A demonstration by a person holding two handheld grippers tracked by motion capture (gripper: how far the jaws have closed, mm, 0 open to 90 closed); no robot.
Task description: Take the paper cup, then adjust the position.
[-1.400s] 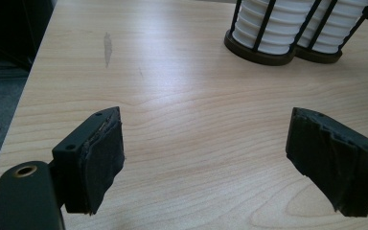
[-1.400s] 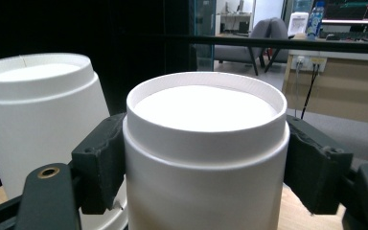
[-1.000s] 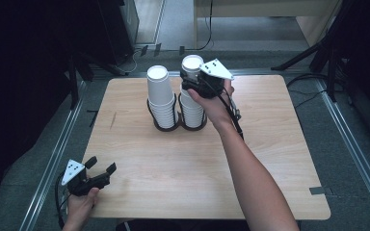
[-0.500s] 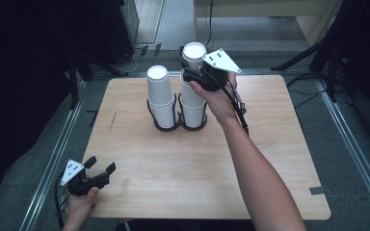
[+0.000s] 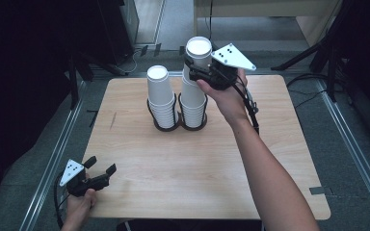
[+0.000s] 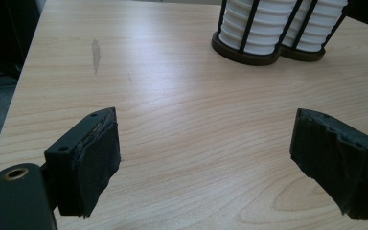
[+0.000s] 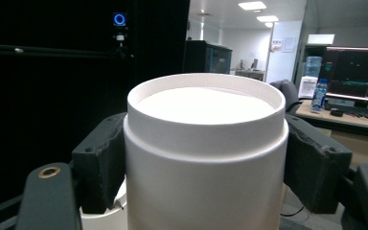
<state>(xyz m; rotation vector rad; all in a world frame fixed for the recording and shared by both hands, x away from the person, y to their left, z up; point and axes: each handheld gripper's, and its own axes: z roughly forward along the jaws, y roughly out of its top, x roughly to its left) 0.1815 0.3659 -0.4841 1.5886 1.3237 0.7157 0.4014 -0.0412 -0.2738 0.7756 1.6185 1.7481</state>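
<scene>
Office-like lab space.
Ceiling light panels, monitor on a desk, water dispenser, wooden table.

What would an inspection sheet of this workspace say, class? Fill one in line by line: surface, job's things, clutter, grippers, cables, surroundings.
Surface: light wooden table, with a faint grey mark near its left side.
Job's things: two stacks of white paper cups standing upside down in a black twin wire holder; the left stack stands untouched; a top cup is raised above the right stack.
Clutter: nothing seen.
Grippers: right gripper shut on the top cup; left gripper open, at the table's near left corner, holding nothing.
Cables: one trails from each gripper; others lie on the floor beyond the table.
Surroundings: grey floor, metal rails either side, dark stands, wooden furniture behind.
</scene>
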